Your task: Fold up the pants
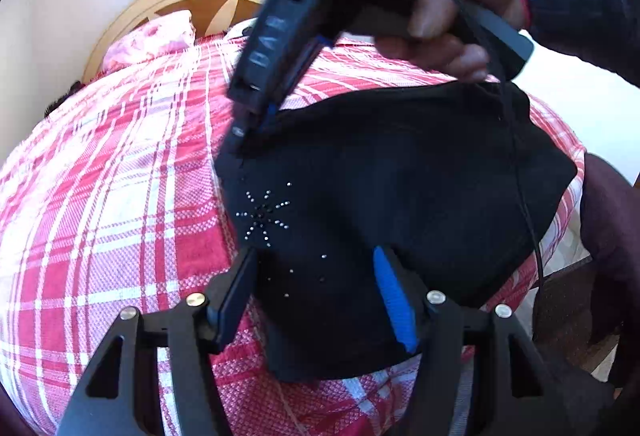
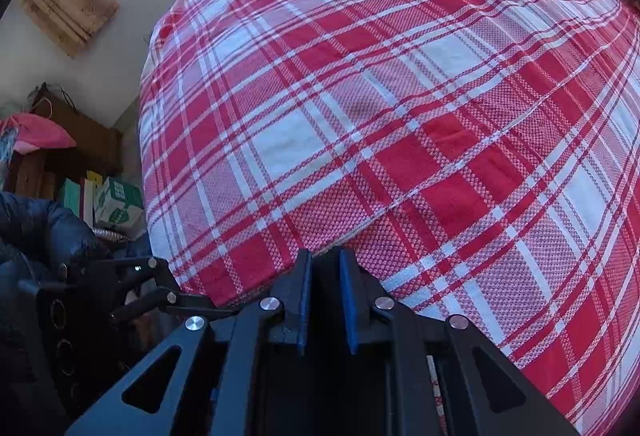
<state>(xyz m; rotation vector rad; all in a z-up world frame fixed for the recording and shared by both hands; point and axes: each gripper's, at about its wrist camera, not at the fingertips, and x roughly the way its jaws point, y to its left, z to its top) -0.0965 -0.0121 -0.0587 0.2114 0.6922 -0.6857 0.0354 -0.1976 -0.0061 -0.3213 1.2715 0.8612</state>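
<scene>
Lying folded on the red-and-white plaid bed [image 1: 120, 195], one pair of black pants [image 1: 400, 195] with rhinestone starbursts sits between your two grippers. Your left gripper [image 1: 316, 300] hangs above its near edge, fingers spread. Your right gripper [image 1: 240, 139] pinches the far corner, its blue-padded fingers [image 2: 350, 300] nearly closed on dark cloth. One pink pillow [image 1: 152, 39] rests by the headboard.

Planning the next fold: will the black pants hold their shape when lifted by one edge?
Probably not: the black pants lie soft and creased on the plaid bedspread, so they would droop. The right gripper pinches their edge, suggesting thin cloth.
</scene>
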